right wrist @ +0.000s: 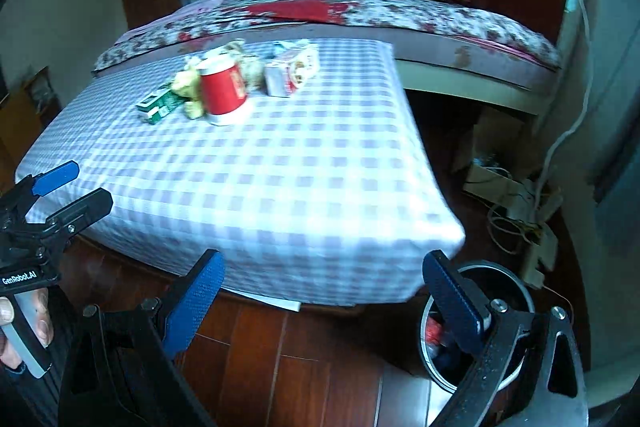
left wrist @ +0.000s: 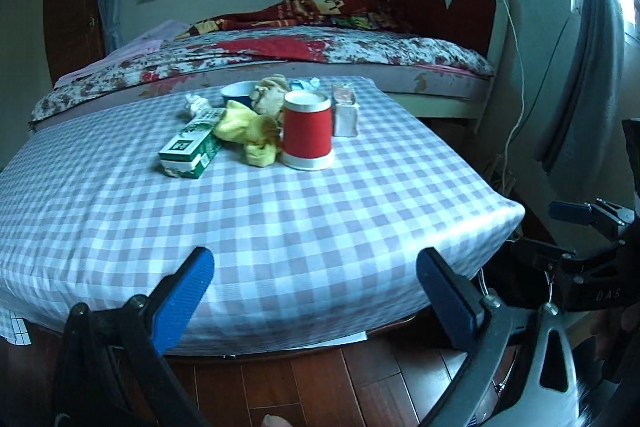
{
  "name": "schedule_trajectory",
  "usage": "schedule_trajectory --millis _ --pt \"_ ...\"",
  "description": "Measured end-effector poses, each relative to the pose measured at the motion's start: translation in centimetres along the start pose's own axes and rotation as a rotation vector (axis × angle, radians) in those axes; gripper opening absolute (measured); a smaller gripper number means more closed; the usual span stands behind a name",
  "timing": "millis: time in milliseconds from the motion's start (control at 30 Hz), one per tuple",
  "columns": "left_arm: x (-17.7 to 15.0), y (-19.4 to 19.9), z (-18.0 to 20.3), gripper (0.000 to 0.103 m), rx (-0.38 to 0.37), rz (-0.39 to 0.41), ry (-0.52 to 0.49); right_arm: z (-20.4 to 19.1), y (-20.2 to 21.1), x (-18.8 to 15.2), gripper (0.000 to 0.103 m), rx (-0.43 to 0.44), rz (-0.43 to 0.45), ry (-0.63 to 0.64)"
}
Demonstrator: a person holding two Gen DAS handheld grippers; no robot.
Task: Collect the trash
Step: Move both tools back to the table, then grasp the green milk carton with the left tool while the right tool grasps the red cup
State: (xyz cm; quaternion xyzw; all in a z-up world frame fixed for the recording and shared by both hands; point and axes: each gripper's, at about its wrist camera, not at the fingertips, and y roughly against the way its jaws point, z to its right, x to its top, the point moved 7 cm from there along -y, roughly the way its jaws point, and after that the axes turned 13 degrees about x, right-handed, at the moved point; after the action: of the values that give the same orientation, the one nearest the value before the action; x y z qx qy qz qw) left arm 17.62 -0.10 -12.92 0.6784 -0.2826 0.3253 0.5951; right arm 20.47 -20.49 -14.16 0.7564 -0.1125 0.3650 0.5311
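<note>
The surface (left wrist: 280, 219) wears a loose checked cloth that hangs over its edges, and this is the first risk; a claw that drags a thing toward the near edge may pull the cloth and bring the whole pile with it. The trash bin (right wrist: 508, 279) stands on the floor under the near right corner, partly hidden behind the right claw (right wrist: 324, 301); a drop from the height of the surface could miss its mouth or strike the rim. The red cup (left wrist: 307, 131) stands upright near the far middle of the surface, touching the yellow crumpled cloth (left wrist: 250, 137) (it may not be trash at all); a sideways reach for the soft things would likely tip it. The green box (left wrist: 192, 147) lies flat beside the yellow cloth, and the small carton (left wrist: 345, 115) stands just behind the cup; both are light and could slide away from closing fingers. The white paper wad (left wrist: 196, 103) is smallest and easy to overlook. Both the left claw (left wrist: 316, 289) and the right claw are spread wide and hold nothing, well apart from the pile.
</note>
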Motion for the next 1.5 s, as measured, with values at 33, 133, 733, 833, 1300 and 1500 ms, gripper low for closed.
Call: schedule_trajectory --millis 33,133,733,833,1300,1500 --pt "-0.1 -0.1 -0.7 0.101 0.008 -0.002 0.006 -0.6 -0.5 0.3 0.100 0.010 0.000 0.007" --pt "-0.2 -0.7 -2.7 0.101 0.034 -0.004 0.021 -2.1 -1.7 1.4 0.100 0.036 0.002 0.021" --pt "1.3 -6.9 -12.5 0.088 0.100 -0.077 0.136 -8.5 -9.4 8.4 0.081 0.120 0.014 0.128" --pt "2.6 -8.9 -12.8 0.087 0.105 -0.078 0.117 -8.5 -11.5 9.8 0.078 0.116 0.010 0.125" --pt "7.1 -16.5 -12.0 0.084 0.086 -0.089 0.053 -7.0 -19.1 15.0 0.066 0.119 -0.004 0.092" --pt "7.9 -18.2 -11.0 0.082 0.095 -0.119 0.018 -6.3 -20.2 15.9 0.064 0.117 -0.007 0.082"
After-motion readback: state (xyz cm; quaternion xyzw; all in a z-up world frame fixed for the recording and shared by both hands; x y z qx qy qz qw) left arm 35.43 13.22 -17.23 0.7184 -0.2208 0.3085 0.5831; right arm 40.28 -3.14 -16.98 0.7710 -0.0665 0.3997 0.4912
